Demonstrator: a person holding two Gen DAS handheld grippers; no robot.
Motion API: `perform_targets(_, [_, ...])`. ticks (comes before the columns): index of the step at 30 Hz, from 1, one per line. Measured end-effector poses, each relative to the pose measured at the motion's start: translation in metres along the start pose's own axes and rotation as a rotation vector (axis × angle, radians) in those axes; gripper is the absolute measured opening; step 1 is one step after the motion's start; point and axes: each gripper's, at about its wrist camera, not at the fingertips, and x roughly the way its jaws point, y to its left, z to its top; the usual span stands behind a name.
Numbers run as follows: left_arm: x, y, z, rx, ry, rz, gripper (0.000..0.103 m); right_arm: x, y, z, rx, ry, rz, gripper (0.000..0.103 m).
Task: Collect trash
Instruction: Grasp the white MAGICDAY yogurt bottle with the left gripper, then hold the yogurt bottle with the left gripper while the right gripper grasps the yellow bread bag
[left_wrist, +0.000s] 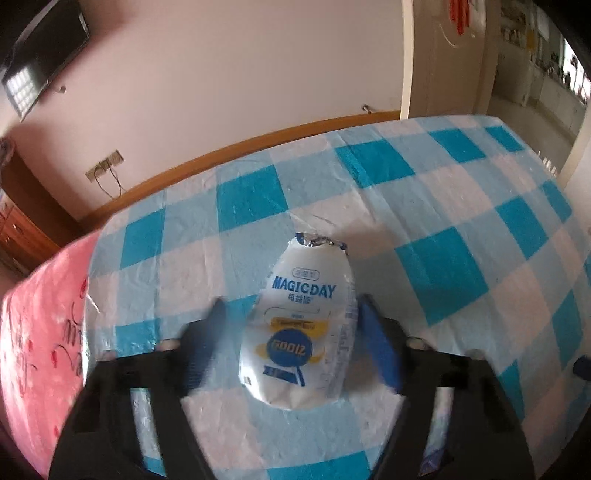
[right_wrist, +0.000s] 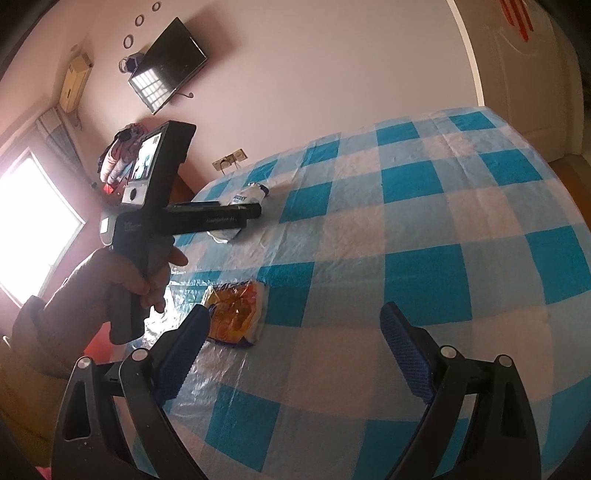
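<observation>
A white torn MAGICDAY wrapper (left_wrist: 301, 328) lies on the blue-and-white checked tablecloth (left_wrist: 461, 266). My left gripper (left_wrist: 291, 339) is open, its blue fingers (left_wrist: 378, 347) on either side of the wrapper with small gaps. The same wrapper (right_wrist: 248, 195) shows far off in the right wrist view, partly hidden behind the left gripper tool (right_wrist: 192, 218). My right gripper (right_wrist: 295, 354) is open and empty above the table. An orange snack wrapper (right_wrist: 236, 314) lies just beyond its left finger (right_wrist: 183, 354).
The table's wooden edge (left_wrist: 258, 140) runs along a pink wall. A pink cloth (left_wrist: 40, 343) lies at the table's left end. A door (right_wrist: 535, 81) stands at the right. A wall-mounted TV (right_wrist: 166, 64) hangs on the wall.
</observation>
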Motion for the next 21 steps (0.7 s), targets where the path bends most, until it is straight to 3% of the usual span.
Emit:
perform_targets(6, [-0.007, -0.001, -0.014, -0.024, -0.015, 0.012, 0.061, 0.007, 0.0, -0.003, -0.017, 0.019, -0.001, 0.092])
perform_targets(11, [-0.028, -0.009, -0.045, -0.026, -0.015, -0.012, 0.061, 0.003, -0.001, -0.003, -0.017, 0.002, -0.008, 0.092])
perform_targets(21, [-0.08, -0.047, -0.12, -0.065, -0.01, -0.141, 0.061, -0.005, -0.01, -0.003, -0.003, -0.009, -0.042, 0.092])
